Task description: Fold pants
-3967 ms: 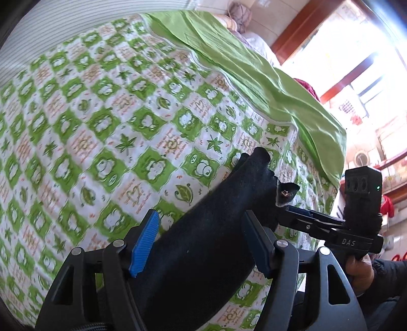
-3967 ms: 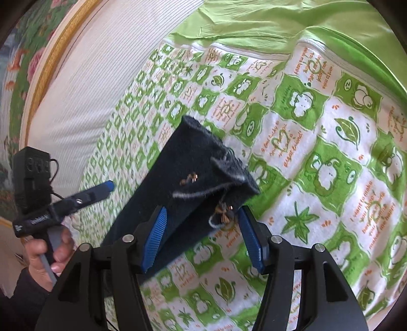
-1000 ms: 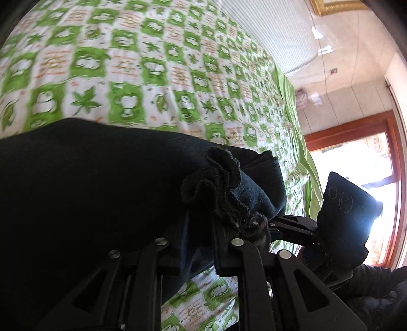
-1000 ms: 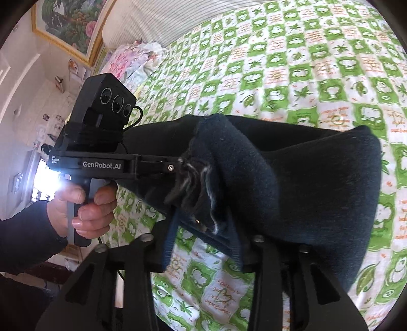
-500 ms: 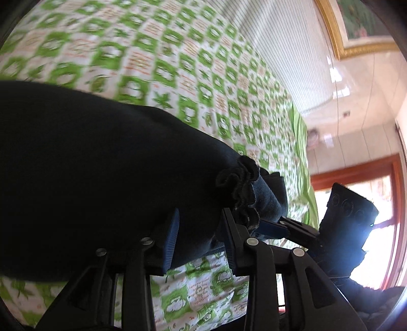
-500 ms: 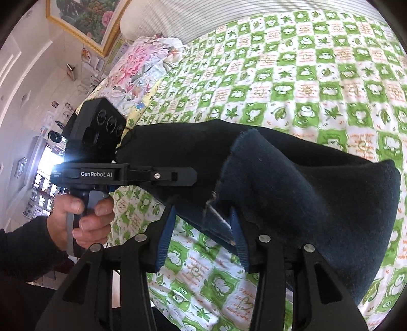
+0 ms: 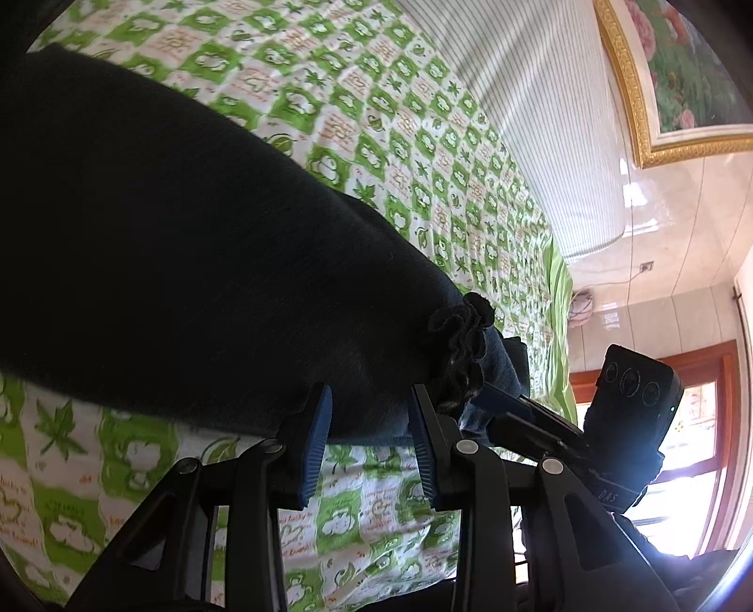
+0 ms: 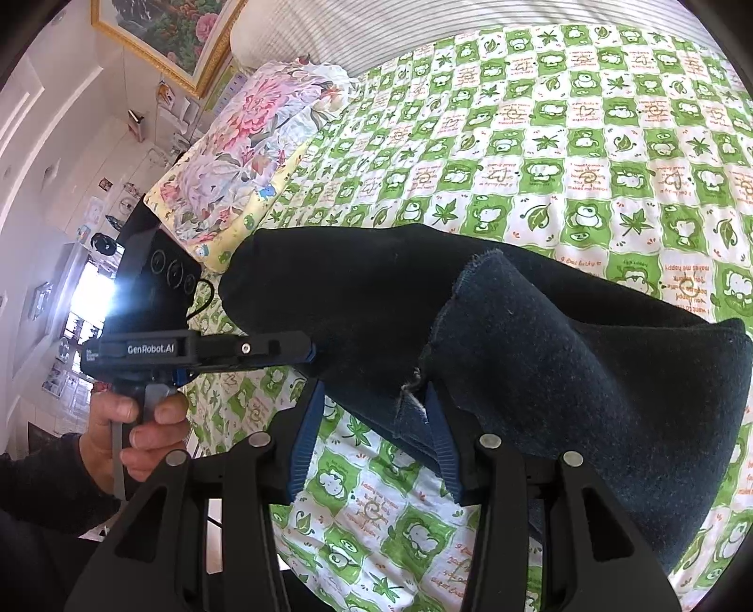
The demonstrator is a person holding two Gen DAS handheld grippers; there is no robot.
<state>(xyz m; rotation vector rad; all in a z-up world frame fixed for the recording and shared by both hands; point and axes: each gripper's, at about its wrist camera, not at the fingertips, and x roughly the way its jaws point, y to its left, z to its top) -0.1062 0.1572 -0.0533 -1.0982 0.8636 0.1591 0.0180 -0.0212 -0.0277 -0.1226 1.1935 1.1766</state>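
Standing by the bed, I see the dark navy pants lying folded on the green-and-white checked quilt. They fill the nine-o'clock half of the left wrist view and run from the middle out to three o'clock in the right wrist view.

The left gripper has just been opening. Its blue pads now stand apart, with the near edge of the cloth lying between the tips and quilt showing through the gap below. The pads do not look to be pressing on the fabric. A frilled bunch of hem sits just off its right finger, at about two o'clock.

The right gripper pinches a thick folded layer of the pants. Cloth spans the gap from pad to pad, and a frayed seam shows at the tips.

In the right wrist view, a hand in a dark sleeve grips the other tool's handle at eight o'clock. A floral pillow lies at eleven o'clock, and a gilt-framed flower painting hangs above it.
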